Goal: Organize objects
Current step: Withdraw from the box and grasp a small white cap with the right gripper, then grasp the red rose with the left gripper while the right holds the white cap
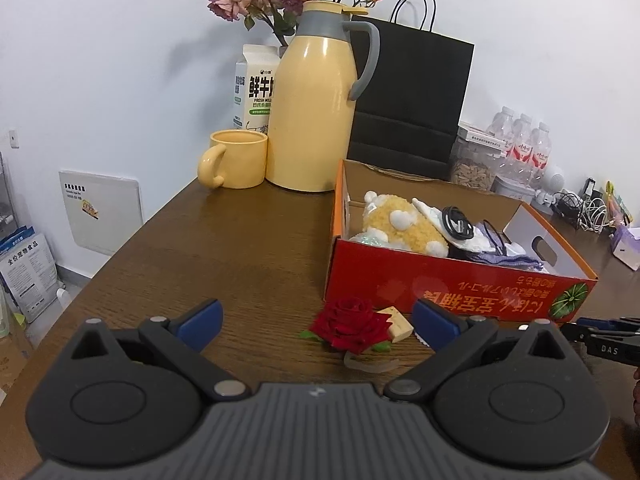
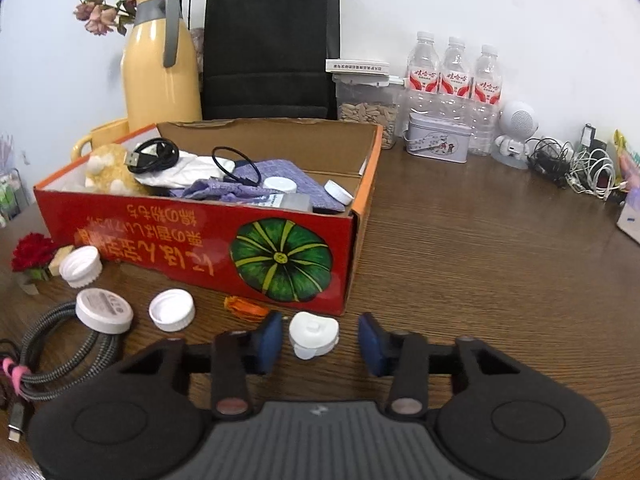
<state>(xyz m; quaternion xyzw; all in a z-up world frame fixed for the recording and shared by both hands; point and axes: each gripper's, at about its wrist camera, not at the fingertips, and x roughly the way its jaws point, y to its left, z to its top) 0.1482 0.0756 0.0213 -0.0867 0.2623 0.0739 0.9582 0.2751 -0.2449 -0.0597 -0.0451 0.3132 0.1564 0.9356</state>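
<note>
- The right hand-held gripper (image 2: 318, 340) is open wide. A small white heart-shaped cap (image 2: 313, 335) sits between its blue pads (image 2: 267, 340), and I cannot tell if the pads touch it.
- This cap lies on the brown table (image 2: 480, 248), just in front of the red box (image 2: 192, 240) with the green pumpkin picture.
- The cap looks like hard plastic. It is likely light and a bit slippery. It should not break easily, but it could pop out if squeezed on its round top. Its flatter sides look like the best place to hold.
- The left hand-held gripper (image 1: 316, 324) is open too and holds nothing. A red rose (image 1: 350, 326) lies on the table between its pads, with a small tan block (image 1: 396, 324) just beside it.
- The rose looks soft and easy to squash. A gentle pinch low down, near the green leaves, would likely be safest.
- More white caps (image 2: 80, 266) and a gray braided cable (image 2: 64, 344) also wait on the table.
- The box already holds a yellow plush toy (image 1: 404, 226), cables and a purple cloth (image 2: 256, 184).
</note>
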